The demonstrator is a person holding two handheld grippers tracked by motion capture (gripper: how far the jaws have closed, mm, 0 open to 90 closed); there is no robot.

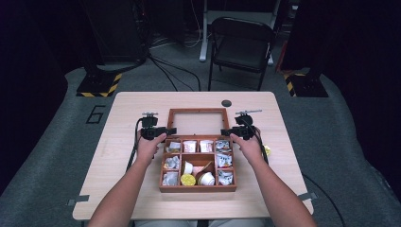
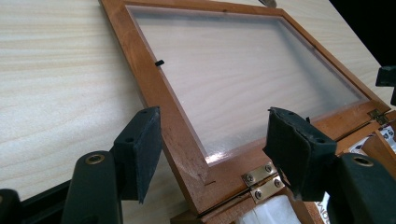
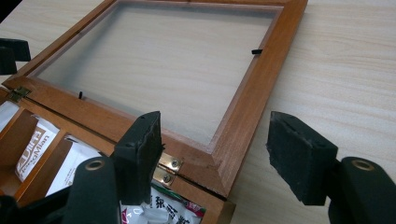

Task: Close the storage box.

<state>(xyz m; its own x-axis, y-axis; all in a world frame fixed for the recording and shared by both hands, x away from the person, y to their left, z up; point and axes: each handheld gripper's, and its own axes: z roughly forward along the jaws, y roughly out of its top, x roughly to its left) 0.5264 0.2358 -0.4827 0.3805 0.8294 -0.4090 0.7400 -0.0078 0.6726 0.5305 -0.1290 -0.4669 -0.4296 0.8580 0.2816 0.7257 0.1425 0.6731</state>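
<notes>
Reddish-brown wood is framing the hinged lid with the frosted clear pane (image 1: 197, 122), which is lying open and flat on the pale wooden counter (image 1: 127, 142) behind the compartmented wooden box (image 1: 197, 188) of white sachets and small cups. In the high view the left gripper (image 1: 166, 131) is sitting at the lid's left hinge corner and the right gripper (image 1: 227, 132) at its right hinge corner, each about equally near, both pointing inward along the hinge line, which is the lid's long axis.

In the left gripper view the left gripper (image 2: 215, 144) is standing with its jaws apart, straddling the lid's (image 2: 154, 88) side rail near the brass hinge (image 2: 261, 179); the pads seem to be just clear of the wood, though that is hard to judge.

In the right gripper view the right gripper (image 3: 215, 144) is likewise parted around the lid's (image 3: 252, 93) corner, gripping nothing. Any lift would probably need both closing on the rails together.
</notes>
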